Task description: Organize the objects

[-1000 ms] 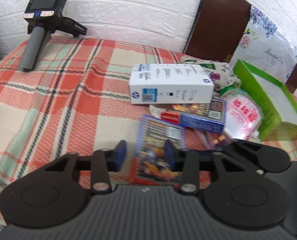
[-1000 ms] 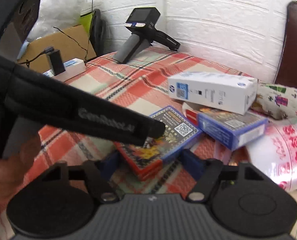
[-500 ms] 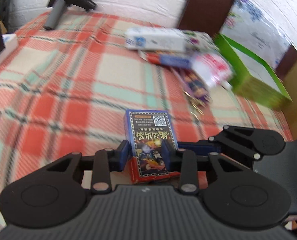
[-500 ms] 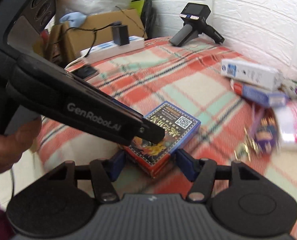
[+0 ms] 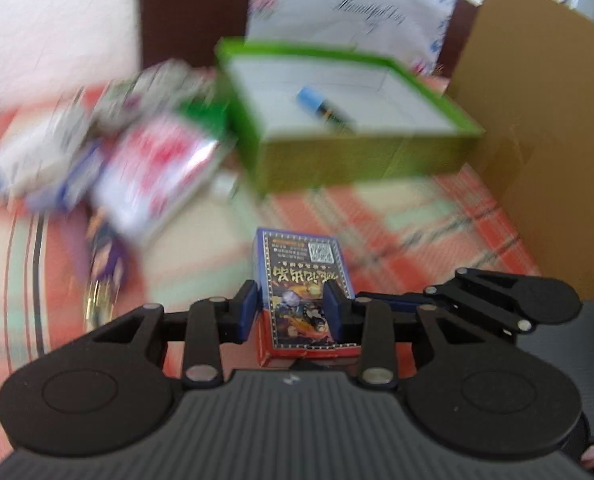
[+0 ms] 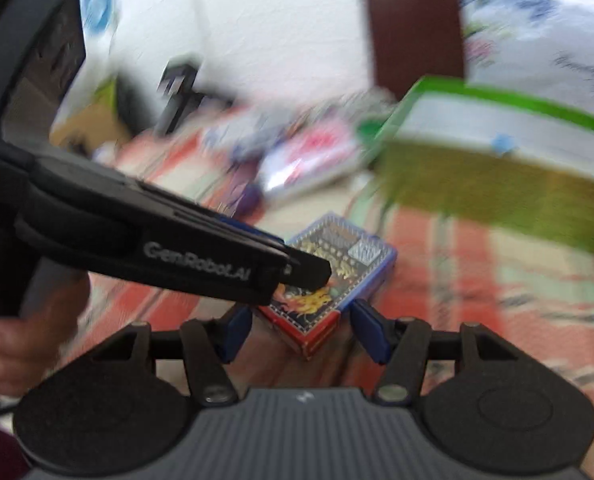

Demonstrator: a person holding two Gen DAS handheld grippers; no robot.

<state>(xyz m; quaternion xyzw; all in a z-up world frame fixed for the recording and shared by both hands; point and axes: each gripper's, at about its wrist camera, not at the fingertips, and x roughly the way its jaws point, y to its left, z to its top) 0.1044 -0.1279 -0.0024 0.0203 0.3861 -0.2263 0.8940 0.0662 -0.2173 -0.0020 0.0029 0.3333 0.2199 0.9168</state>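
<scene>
Card box [image 5: 303, 280] now near green tray [image 5: 361, 160]

Blue-edged card box [image 5: 303, 280] lying flat; green box [image 5: 361, 160] beyond.

Black linkage arms with silver rivets, blue pads [image 5: 246, 312], ribbed grey housing; white "GenRobot.AI" lettering along the left gripper [image 6: 293, 272].
</scene>
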